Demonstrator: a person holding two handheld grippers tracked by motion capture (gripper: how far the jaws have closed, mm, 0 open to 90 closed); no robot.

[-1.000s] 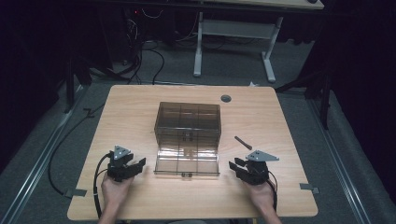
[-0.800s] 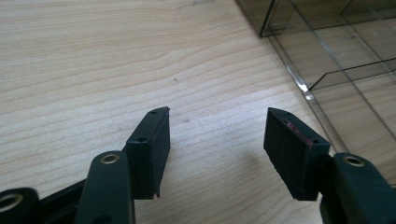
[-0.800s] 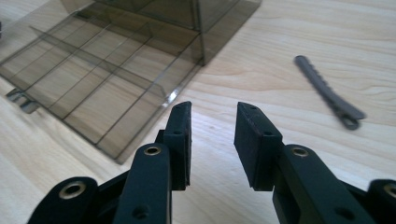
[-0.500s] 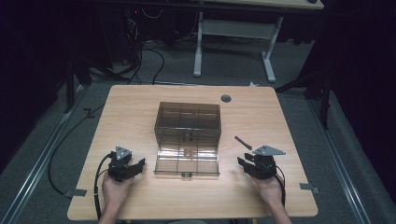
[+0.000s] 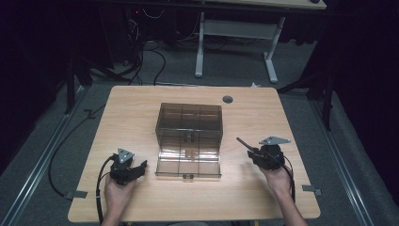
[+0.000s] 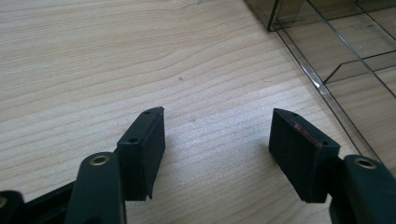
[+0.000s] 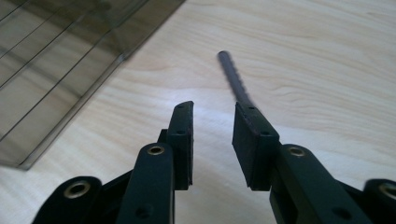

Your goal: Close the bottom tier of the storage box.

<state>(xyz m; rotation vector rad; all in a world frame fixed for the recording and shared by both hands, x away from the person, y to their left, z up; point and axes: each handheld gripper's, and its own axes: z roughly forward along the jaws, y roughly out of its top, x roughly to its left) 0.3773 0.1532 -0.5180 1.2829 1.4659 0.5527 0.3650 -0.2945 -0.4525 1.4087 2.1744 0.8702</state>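
Rod (image 7: 233,74) pickup isn't done yet, as far as I can tell, so this looks like the very start of the job.

Closest to the person, the left gripper (image 6: 217,116) sits low over bare counter (image 5: 136,108), just off the near left corner of the smoky clear box (image 5: 188,123). Its jaws are spread wide with nothing between them, and they've just been opening further.

To the right of the box, the right gripper (image 7: 215,109) is lined up on the rod. Its jaws have just been closing, but there's a clear gap between them and only wood grain shows in it. The thin, dark, ribbed rod lies flat on the counter and pokes out from behind the tip of one jaw, pointing back toward the box. I'd call it approached, not gripped.

A bit farther out, the box stands open with its divided compartments looking empty.

My guess at what's left: get the jaws around the rod, lift it, and drop it into a compartment.
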